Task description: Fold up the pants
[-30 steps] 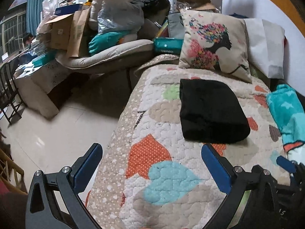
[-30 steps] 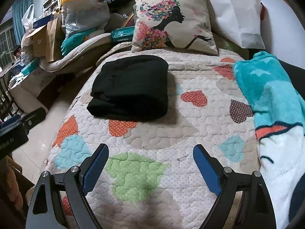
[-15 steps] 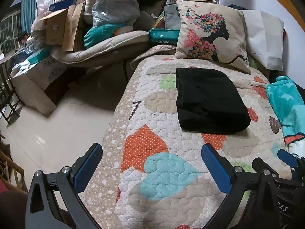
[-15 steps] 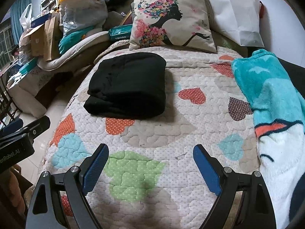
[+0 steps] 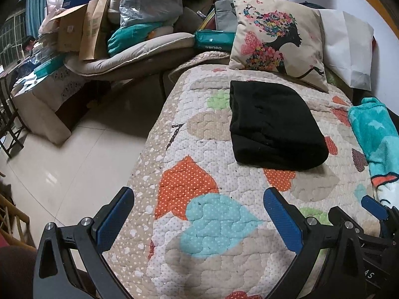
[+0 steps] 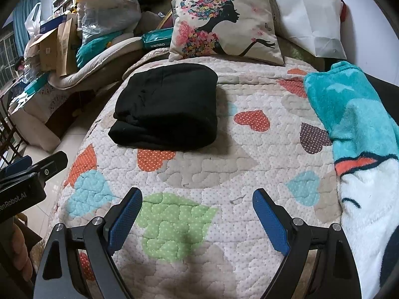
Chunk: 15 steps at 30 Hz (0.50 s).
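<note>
The black pants (image 5: 274,124) lie folded in a compact rectangular bundle on the heart-patterned quilt (image 5: 207,224), just in front of the pillow. They also show in the right wrist view (image 6: 167,107). My left gripper (image 5: 199,201) is open and empty, held over the near part of the quilt, well short of the pants. My right gripper (image 6: 197,199) is open and empty too, over the near quilt beside the left one. Neither touches the pants.
A floral pillow (image 5: 276,39) and a white bag (image 6: 309,12) stand at the bed's head. A teal and white fleece blanket (image 6: 354,129) lies along the right side. Left of the bed are tiled floor (image 5: 62,154), a cushioned chair piled with bags (image 5: 139,25) and boxes.
Both grippers have drawn back slightly from the folded pants and stay open. The pants have not moved.
</note>
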Tool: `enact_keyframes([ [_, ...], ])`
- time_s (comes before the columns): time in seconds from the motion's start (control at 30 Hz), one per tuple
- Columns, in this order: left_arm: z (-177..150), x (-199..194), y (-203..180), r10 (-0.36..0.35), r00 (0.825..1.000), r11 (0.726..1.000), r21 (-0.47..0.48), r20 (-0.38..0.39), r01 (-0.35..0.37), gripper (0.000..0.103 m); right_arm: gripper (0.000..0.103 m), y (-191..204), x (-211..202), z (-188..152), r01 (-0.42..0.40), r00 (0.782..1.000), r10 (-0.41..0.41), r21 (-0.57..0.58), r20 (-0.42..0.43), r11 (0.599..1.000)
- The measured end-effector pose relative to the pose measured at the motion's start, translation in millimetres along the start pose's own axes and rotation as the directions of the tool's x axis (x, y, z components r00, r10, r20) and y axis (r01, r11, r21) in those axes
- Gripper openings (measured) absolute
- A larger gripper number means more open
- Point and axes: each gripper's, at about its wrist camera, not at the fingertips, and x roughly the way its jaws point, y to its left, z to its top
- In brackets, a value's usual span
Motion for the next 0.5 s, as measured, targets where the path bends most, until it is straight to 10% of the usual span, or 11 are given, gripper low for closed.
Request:
enact_keyframes([
  [0.5, -7, 16, -6, -0.022, 0.997, 1.0, 0.016, -0.073, 0.023, 0.103, 0.093, 0, 0, 0, 0.001, 1.0, -0.001, 0.001, -0.002, 1.0],
])
